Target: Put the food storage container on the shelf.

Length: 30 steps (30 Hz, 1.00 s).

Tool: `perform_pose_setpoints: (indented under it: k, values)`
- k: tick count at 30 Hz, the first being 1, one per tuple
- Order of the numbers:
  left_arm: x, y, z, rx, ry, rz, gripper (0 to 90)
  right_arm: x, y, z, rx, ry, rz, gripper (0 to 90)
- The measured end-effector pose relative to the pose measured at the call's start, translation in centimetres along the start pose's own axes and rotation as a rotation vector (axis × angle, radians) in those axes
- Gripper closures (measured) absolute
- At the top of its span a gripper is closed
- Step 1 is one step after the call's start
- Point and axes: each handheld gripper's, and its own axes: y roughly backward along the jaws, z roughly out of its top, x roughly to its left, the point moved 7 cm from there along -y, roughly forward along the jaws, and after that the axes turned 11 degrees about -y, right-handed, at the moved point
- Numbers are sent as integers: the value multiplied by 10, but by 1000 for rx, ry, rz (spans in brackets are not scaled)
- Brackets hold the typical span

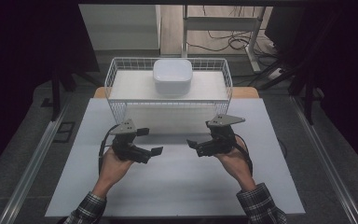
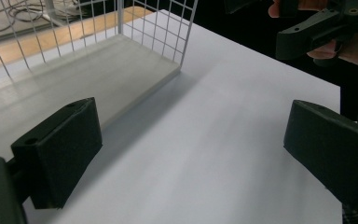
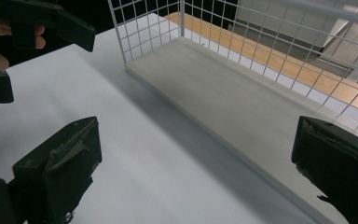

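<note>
- The left claw (image 1: 150,141) hovers low over the white counter (image 1: 177,186), jaws spread wide and holding nothing; in the left gripper view both black jaws stand far apart with bare counter between them.
- The right claw (image 1: 196,142) hangs opposite it, also spread wide and empty, pointing inward toward the left one.
- A white wire basket (image 1: 121,109) stands at the far edge of the counter, just beyond both claws. Its front corner rises close ahead in each gripper view.
- A white lidded box (image 1: 172,77) sits at the rear middle of the basket, well apart from both claws and behind the front wire wall.
- The box looks like hard plastic with rounded corners and a smooth lid: probably light and stiff, not fragile, but likely slippery under the jaws.
- The best hold, as I judge it, is across two opposite side walls just under the lid rim, where the flat faces give the jaws grip. Pinching the rounded corners may let it squirt free.
- Reaching it means coming over the basket's front wall from above; the wire rim could catch a jaw or cable.
- Whether the lid is clipped on cannot be told, so lifting by the lid alone is risky.
</note>
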Motion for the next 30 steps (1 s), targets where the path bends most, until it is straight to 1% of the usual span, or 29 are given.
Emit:
perform_pose_setpoints:
  k: [1, 3, 7, 9, 11, 15, 20, 25, 30]
  values:
    - [-1, -2, -4, 12, 8, -10, 45, 0, 0, -2, 1, 1, 1, 11]
    - [-1, -3, -10, 34, 3, 1, 43, 1, -1, -7, 9, -1, 8, 11]
    - [-5, -5, -15, 40, 9, -8, 44, 3, 0, -14, 17, -2, 15, 11]
    - [-8, -4, -21, 49, 6, 0, 45, 4, 1, -21, 21, 4, 16, 9]
    - [-10, -2, -25, 47, 8, 7, 45, 5, 3, -26, 22, 9, 16, 6]
    - [-13, 0, -33, 52, 16, 15, 46, 5, 4, -34, 17, 4, 19, 1]
    - [-16, -3, -42, 76, 4, 26, 47, 5, 1, -45, 38, -9, 20, 0]
    - [-21, -5, -48, 92, -5, 27, 46, 5, 0, -53, 55, -6, 10, 0]
    - [-23, -2, -55, 103, -3, 31, 43, 5, 1, -61, 70, 3, 1, 0]
